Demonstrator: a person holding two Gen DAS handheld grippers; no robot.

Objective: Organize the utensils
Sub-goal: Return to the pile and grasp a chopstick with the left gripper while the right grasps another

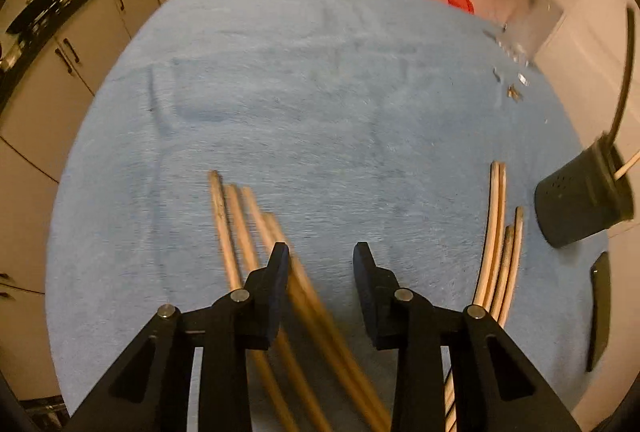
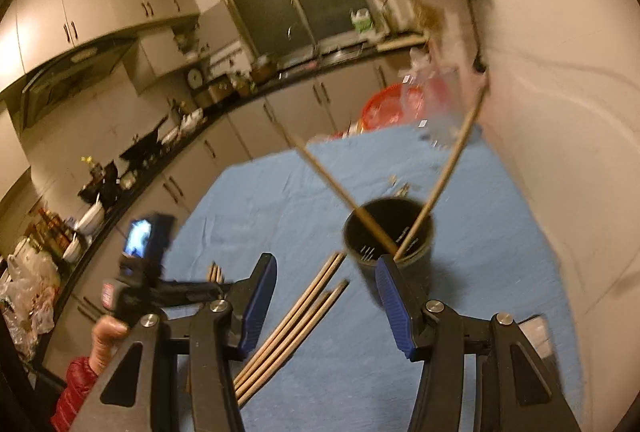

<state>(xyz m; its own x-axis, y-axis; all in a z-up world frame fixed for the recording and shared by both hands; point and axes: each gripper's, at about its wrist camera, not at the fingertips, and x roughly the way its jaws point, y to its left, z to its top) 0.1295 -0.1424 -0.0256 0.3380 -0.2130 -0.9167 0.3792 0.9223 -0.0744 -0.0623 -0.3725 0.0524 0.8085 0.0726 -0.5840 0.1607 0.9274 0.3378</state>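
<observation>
Honestly the dicey bit was the left gripper (image 1: 320,252), jaws spread and pinching nothing, hanging over four darker chopsticks (image 1: 256,252) packed tight on the blue worktop (image 1: 300,92), so it could've snagged two or rolled them, while the right gripper (image 2: 326,268), also spread and empty, sat near the black holder (image 2: 388,232) with two sticks leaning inside.

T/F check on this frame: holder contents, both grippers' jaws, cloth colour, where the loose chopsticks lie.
1. The black holder has two chopsticks standing in it. True.
2. The right gripper is clamped on a chopstick. False: its jaws are open with nothing between them.
3. The cloth is red. False: it is blue.
4. Loose chopsticks lie on the cloth in two groups. True.
5. The left gripper holds the holder. False: open, over the chopsticks.
</observation>
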